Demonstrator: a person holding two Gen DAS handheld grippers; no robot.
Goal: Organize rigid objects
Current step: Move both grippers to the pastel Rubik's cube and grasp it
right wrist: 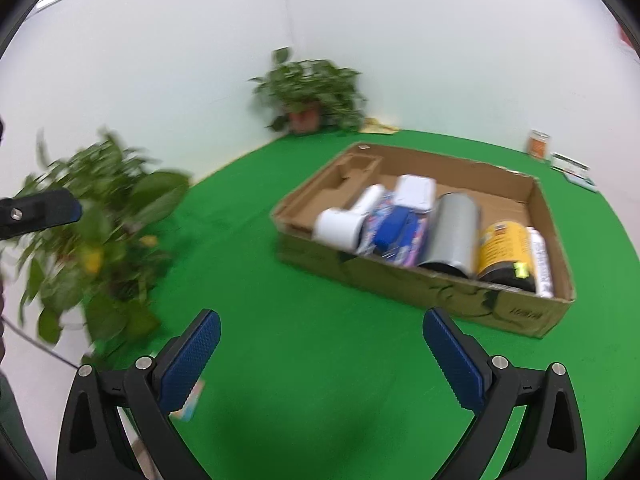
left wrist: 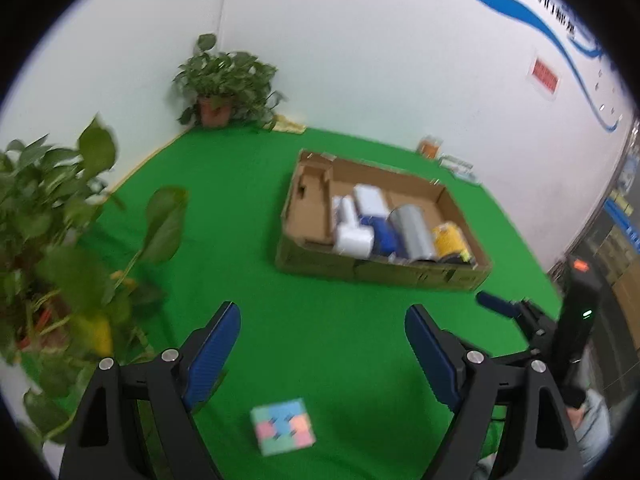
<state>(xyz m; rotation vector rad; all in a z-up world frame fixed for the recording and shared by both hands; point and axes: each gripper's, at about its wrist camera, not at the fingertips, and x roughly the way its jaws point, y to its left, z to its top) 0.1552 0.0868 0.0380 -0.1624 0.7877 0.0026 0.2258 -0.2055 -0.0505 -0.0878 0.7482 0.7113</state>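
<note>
One cardboard tray [right wrist: 516, 312] holds a white bottle [right wrist: 340, 228], a blue pack [right wrist: 394, 232], a white box [right wrist: 416, 190], a grey can [right wrist: 456, 232] and a yellow can [right wrist: 506, 248]. Two potted plants [left wrist: 224, 80] (one blurred) edge the green cloth [left wrist: 320, 320] against white walls. One pastel cube [left wrist: 282, 426] lies below my left gripper [left wrist: 322, 332], untouched. My right gripper [right wrist: 322, 338] is also spread and empty.

Each hand-held gripper [left wrist: 322, 344] [right wrist: 322, 350] had a black plastic frame with round silver screws. The fingers [left wrist: 212, 356] wore bumpy blue pads. A grey sleeve [left wrist: 596, 420] showed beside the black handle [left wrist: 576, 320], which had a small green light.
</note>
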